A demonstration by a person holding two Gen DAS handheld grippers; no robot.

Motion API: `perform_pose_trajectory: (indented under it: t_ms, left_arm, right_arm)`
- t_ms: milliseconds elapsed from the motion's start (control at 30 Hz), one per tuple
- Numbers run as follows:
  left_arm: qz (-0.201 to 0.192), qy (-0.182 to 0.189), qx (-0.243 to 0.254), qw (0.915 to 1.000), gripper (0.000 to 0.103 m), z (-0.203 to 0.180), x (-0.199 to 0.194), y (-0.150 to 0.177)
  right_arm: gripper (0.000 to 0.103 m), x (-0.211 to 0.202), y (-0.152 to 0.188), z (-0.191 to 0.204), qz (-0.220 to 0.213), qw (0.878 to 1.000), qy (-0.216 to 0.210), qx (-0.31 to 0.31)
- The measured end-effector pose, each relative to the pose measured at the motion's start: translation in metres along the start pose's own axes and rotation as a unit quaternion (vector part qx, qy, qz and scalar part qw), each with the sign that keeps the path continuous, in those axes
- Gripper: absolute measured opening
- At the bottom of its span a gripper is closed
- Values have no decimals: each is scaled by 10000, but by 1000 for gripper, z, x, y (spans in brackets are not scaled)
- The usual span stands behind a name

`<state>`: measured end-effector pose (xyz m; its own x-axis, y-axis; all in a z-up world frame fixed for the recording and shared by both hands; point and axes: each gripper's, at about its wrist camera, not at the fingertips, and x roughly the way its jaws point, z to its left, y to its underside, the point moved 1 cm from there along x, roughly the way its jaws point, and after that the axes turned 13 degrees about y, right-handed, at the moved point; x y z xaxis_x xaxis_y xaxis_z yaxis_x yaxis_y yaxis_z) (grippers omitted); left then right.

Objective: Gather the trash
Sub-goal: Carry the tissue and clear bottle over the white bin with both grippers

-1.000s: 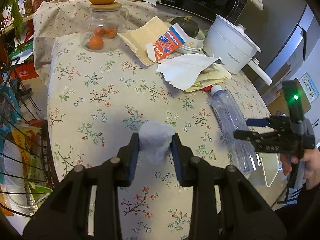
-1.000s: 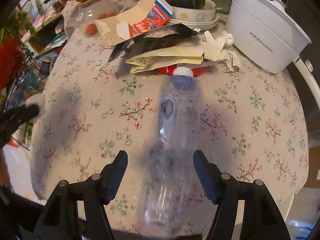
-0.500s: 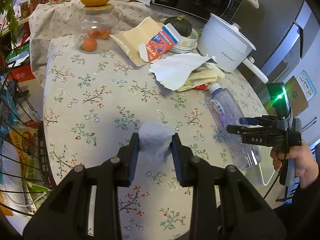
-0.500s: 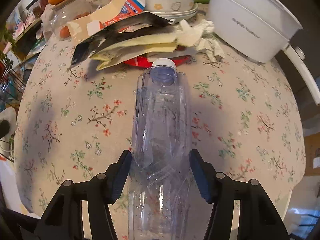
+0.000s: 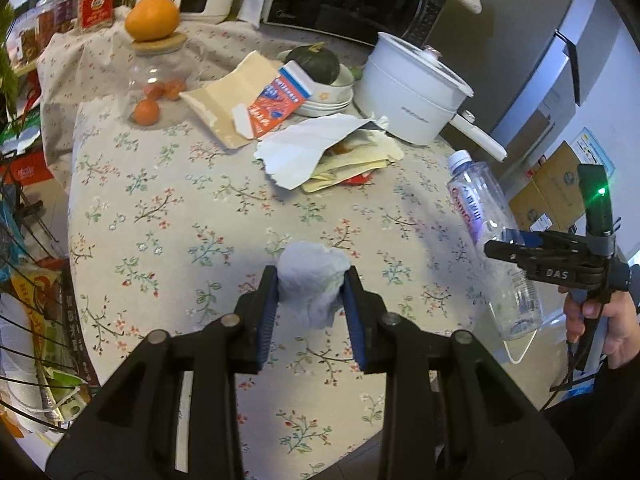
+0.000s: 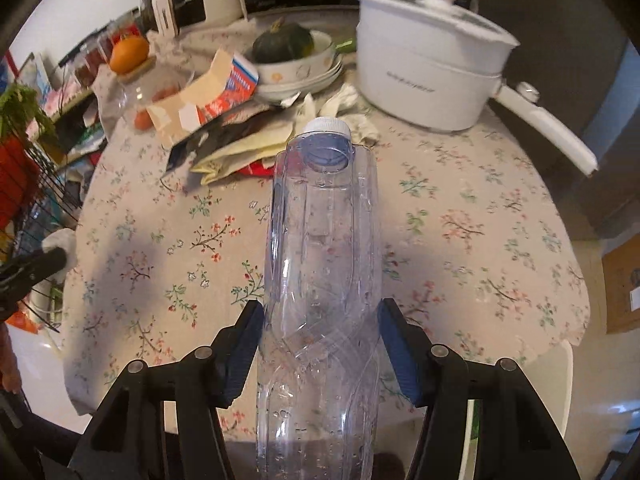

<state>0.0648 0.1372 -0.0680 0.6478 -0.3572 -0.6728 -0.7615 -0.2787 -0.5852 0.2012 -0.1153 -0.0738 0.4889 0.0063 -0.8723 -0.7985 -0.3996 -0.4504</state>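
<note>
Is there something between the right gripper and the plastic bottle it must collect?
No. The right gripper is already shut on the plastic bottle, a pad pressing each side, with nothing between them. Where the bottle must go is not visible.

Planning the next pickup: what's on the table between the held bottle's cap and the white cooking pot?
Just crumpled white paper between the cap and pot, seen in the right wrist view.

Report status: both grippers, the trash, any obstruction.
Left gripper shut on tissue wad. Right gripper shut on plastic bottle, lifted. Wrapper pile remains. Nothing blocking.
</note>
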Motion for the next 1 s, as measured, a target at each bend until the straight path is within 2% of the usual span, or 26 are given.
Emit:
perform_pose_trajectory:
  t_ms: [267, 467, 1000]
  left_arm:
    - [60, 174, 116, 9998, 34, -23, 7, 1]
    - [150, 326, 386, 9986, 34, -52, 19, 3]
    - [685, 739, 996, 9899, 34, -148, 82, 14]
  right_arm:
    - [60, -25, 16, -41, -261, 9988, 179, 364]
    - [60, -38, 33, -79, -397, 9961, 397, 684]
    - [61, -22, 105, -175, 48, 9892, 810, 1221]
